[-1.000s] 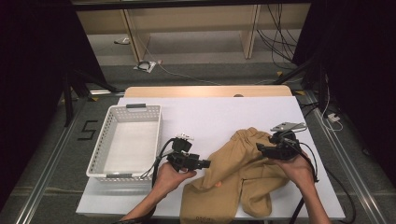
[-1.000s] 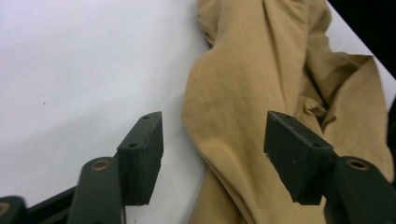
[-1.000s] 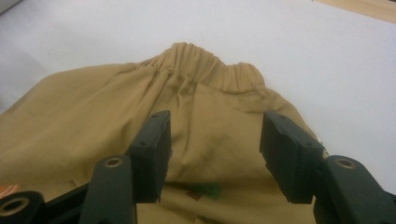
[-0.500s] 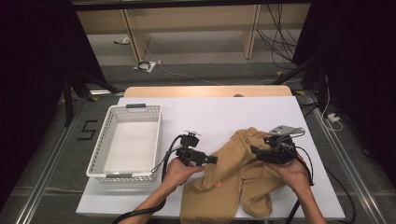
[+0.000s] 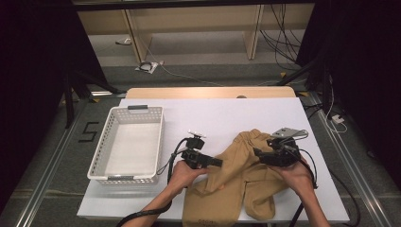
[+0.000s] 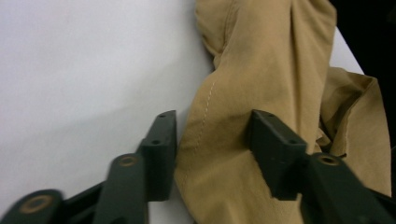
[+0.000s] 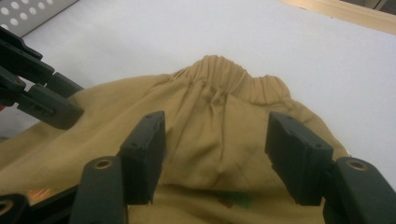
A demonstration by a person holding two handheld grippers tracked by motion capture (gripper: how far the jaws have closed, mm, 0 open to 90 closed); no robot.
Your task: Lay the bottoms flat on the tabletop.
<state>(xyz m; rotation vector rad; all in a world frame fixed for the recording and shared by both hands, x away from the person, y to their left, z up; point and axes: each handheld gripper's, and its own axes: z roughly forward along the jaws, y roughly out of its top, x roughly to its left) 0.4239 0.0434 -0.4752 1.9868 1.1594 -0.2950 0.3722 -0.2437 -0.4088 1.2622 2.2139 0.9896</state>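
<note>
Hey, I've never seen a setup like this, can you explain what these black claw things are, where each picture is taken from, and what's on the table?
A person sits at a white table and holds a tool in each hand: a hand-held gripper with two black jaws that squeeze together like tongs.

The wide picture comes from a camera above the table, looking down. There the left hand-held gripper and the right hand-held gripper both reach over a pair of tan trousers lying crumpled on the table. An empty white basket stands to the left.

The other two pictures come from small cameras riding on each tool, looking along its jaws. In the left gripper view the jaws straddle a fold at the cloth's edge and have just been closing, though the pads do not visibly pinch it yet. In the right gripper view the jaws stand open over the cloth, just below the elastic waistband. Nothing is lifted.
</note>
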